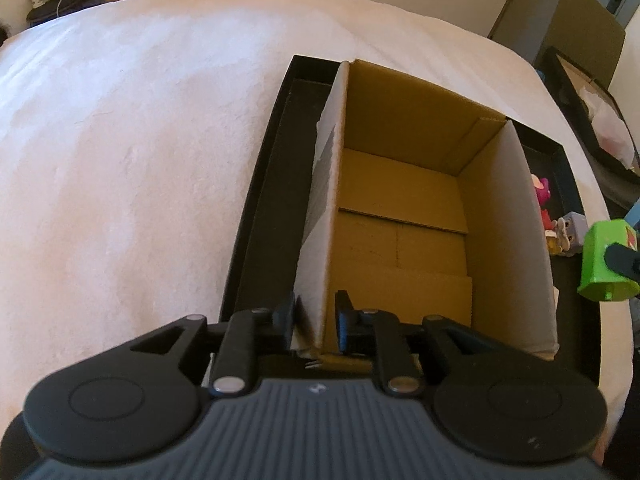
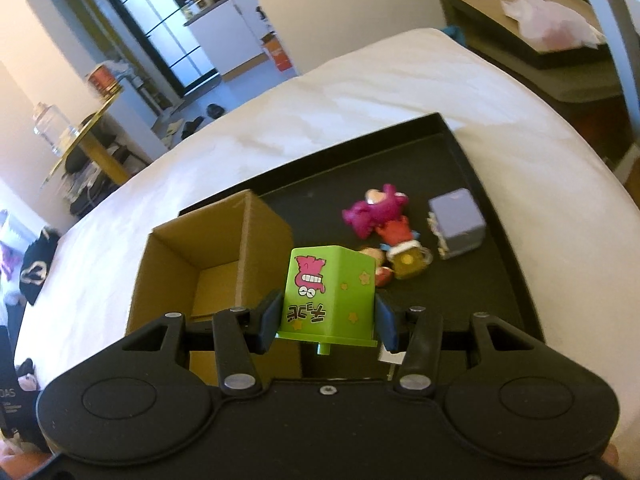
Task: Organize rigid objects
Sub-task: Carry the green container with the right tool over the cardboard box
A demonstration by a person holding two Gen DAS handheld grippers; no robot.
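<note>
My right gripper (image 2: 326, 322) clamps the green toy block (image 2: 330, 298), held in the air above the black tray (image 2: 500, 280) beside the cardboard box (image 1: 404, 208). My left gripper (image 1: 316, 320) straddles the box's near-left wall, pads just apart from it. 3 toys lie in the tray.
</note>
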